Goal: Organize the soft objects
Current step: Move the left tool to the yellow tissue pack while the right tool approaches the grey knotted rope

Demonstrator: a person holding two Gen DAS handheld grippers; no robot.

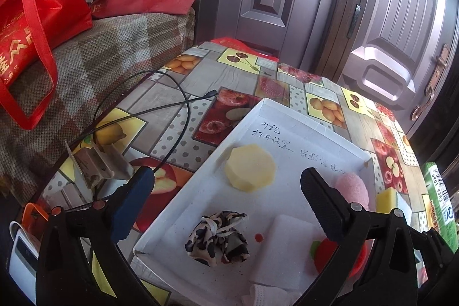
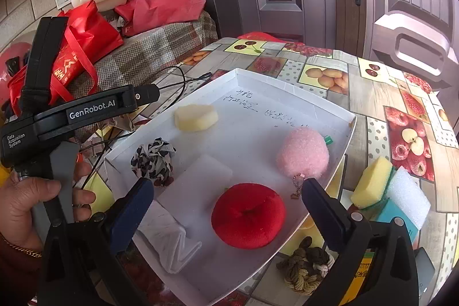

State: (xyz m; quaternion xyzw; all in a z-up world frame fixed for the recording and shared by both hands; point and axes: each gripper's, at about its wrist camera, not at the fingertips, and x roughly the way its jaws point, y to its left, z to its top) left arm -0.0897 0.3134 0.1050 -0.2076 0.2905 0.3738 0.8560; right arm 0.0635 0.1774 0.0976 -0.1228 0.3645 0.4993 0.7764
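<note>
A white tray (image 1: pixel 200 185) (image 2: pixel 287 93) on the fruit-print table holds a pale yellow sponge (image 1: pixel 250 167) (image 2: pixel 196 117), a black-and-white cloth bundle (image 1: pixel 218 241) (image 2: pixel 153 159), a flat white foam pad (image 1: pixel 282 245) (image 2: pixel 200 185), a pink pompom (image 1: pixel 354 188) (image 2: pixel 302 155) and a red round cushion (image 2: pixel 248 215) (image 1: pixel 358 263). My left gripper (image 1: pixel 226 197) is open above the tray. It also shows in the right wrist view (image 2: pixel 86 108), held in a hand. My right gripper (image 2: pixel 223 197) is open, its jaws either side of the red cushion.
Right of the tray lie a yellow sponge (image 2: pixel 371 181) (image 1: pixel 387 198), a white foam block (image 2: pixel 410 197) and a knotted olive cord (image 2: pixel 308 267). A black cable (image 1: pixel 172 105) and a metal clip (image 1: pixel 97 165) lie left. Red bags (image 1: pixel 37 27) sit on a sofa. Doors stand behind.
</note>
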